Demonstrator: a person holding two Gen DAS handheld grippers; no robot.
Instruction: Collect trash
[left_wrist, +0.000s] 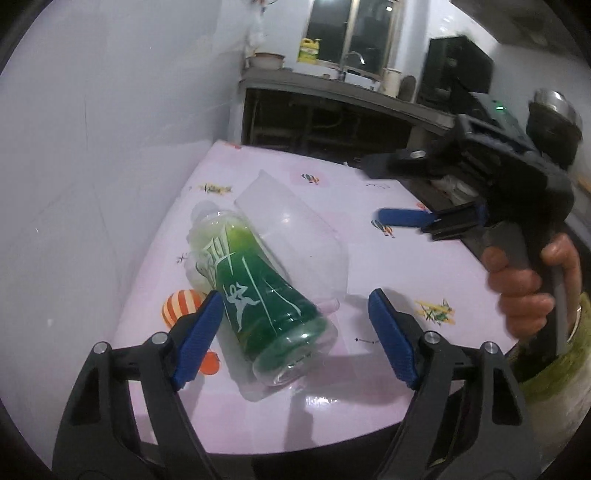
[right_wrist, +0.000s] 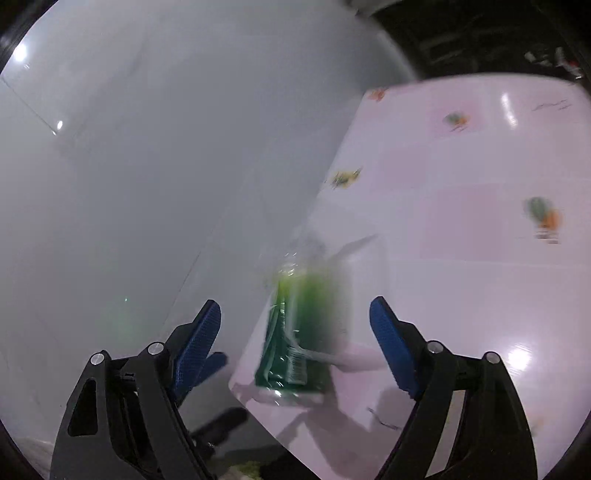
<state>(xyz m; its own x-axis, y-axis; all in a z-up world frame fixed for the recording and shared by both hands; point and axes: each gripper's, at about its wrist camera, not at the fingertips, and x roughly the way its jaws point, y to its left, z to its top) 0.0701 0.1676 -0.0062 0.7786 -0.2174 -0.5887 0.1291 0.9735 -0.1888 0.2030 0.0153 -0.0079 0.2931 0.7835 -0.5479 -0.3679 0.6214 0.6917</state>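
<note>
A clear plastic bottle (left_wrist: 258, 295) with a green label lies on its side on the pink patterned table (left_wrist: 406, 277), base towards me. A clear plastic cup (left_wrist: 295, 229) lies against it on the far side. My left gripper (left_wrist: 295, 332) stands open around the bottle's base; its left pad (left_wrist: 201, 332) is close beside the bottle and the right pad is well apart. A hand holds my right gripper (left_wrist: 391, 190) open above the table's right part. In the blurred right wrist view, the bottle (right_wrist: 299, 332) lies near the table's left edge between the open fingers of my right gripper (right_wrist: 295, 343).
A white wall (left_wrist: 92, 166) runs along the table's left side. Behind the table stands a dark kitchen counter (left_wrist: 332, 92) with a yellow jug (left_wrist: 309, 50), a sink tap and pots. A metal pot (left_wrist: 554, 107) is at the far right.
</note>
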